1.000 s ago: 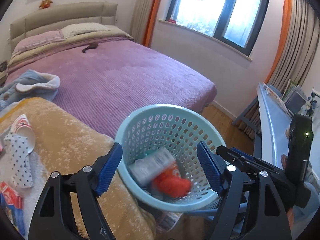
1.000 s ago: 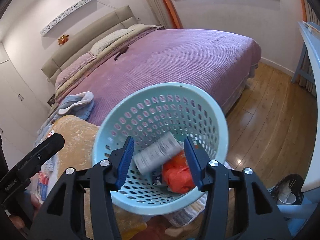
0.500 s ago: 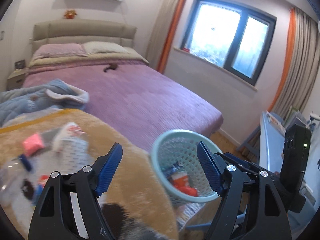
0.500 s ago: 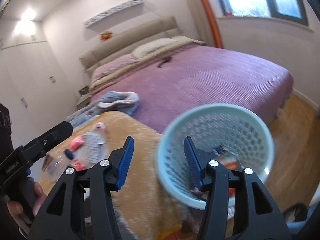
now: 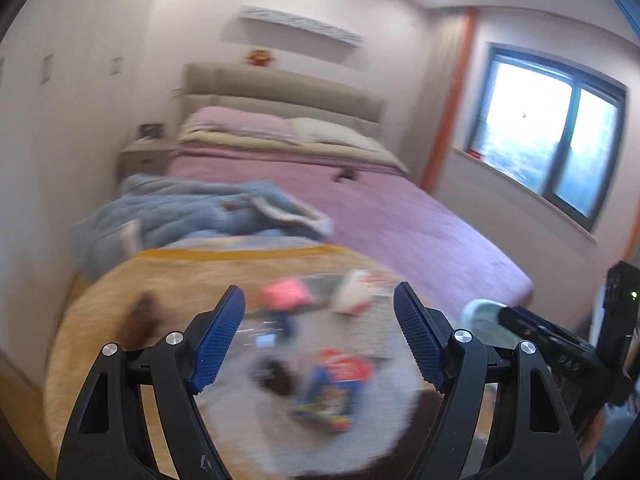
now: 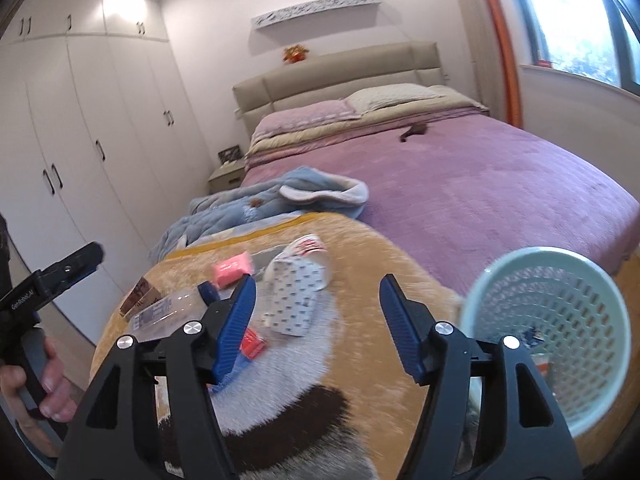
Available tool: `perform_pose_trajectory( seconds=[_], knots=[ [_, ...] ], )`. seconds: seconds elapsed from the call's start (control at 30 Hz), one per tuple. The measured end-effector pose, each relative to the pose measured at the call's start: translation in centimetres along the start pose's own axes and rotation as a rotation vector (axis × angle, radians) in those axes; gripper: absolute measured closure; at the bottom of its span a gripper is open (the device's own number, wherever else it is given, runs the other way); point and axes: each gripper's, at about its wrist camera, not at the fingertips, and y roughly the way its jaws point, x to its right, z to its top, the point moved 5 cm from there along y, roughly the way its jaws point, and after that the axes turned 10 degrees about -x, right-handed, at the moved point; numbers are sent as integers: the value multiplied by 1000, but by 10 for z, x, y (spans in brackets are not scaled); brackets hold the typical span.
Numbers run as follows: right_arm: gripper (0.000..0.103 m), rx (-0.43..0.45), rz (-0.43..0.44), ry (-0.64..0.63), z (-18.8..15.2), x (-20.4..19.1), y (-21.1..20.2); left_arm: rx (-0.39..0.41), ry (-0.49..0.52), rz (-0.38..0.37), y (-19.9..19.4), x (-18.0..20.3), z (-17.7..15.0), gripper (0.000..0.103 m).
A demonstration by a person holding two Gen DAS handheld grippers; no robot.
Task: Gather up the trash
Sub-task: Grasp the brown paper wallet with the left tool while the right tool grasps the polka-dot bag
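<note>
Trash lies on a tan blanket (image 6: 360,248): a pink packet (image 6: 233,268), a crushed paper cup (image 6: 308,249), a dotted white wrapper (image 6: 294,294), a clear bottle with a blue cap (image 6: 168,310), a red wrapper (image 6: 252,343). The light-blue basket (image 6: 548,332) stands at the right with trash inside. My right gripper (image 6: 316,320) is open and empty above the blanket. My left gripper (image 5: 320,340) is open and empty over the blurred trash, including a colourful packet (image 5: 332,388). The basket rim (image 5: 476,312) shows at the right in the left wrist view.
A purple bed (image 6: 500,184) lies behind, with a blue garment (image 6: 260,204) on it. White wardrobes (image 6: 80,140) stand at the left, a window (image 5: 552,136) at the right. The other gripper's body (image 5: 580,356) is at my left view's right edge.
Both grippers have swung left, away from the basket and over the trash on the blanket. The basket has slid to the right edge of both views. Both jaws stay open.
</note>
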Motion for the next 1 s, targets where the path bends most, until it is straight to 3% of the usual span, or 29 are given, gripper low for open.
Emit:
perform_pose_trajectory(
  seconds=[0.27, 0.4, 0.63, 0.73, 0.83, 0.87, 0.97, 1.0],
  knots=[
    [42, -89, -57, -53, 4, -28, 76, -15, -189, 130, 1, -130, -12, 29],
    [42, -87, -106, -27, 3, -24, 104, -58, -221, 130, 14, -172, -15, 29],
    [41, -125, -104, 4, -1, -17, 132, -144, -228, 51, 53, -185, -26, 29],
    [34, -118, -121, -15, -3, -19, 134, -153, -240, 20, 65, -186, -31, 28],
    [34, -154, -121, -32, -4, -24, 143, -175, -245, 44, 79, -189, -36, 30],
    [34, -161, -122, -31, -4, -23, 145, -185, -246, 49, 83, -190, -38, 32],
    [34, -204, -114, -29, -7, -23, 153, -216, -248, 59, 92, -193, -44, 52],
    [34, -220, -114, -28, -7, -23, 156, -216, -246, 68, 93, -194, -44, 53]
  ],
)
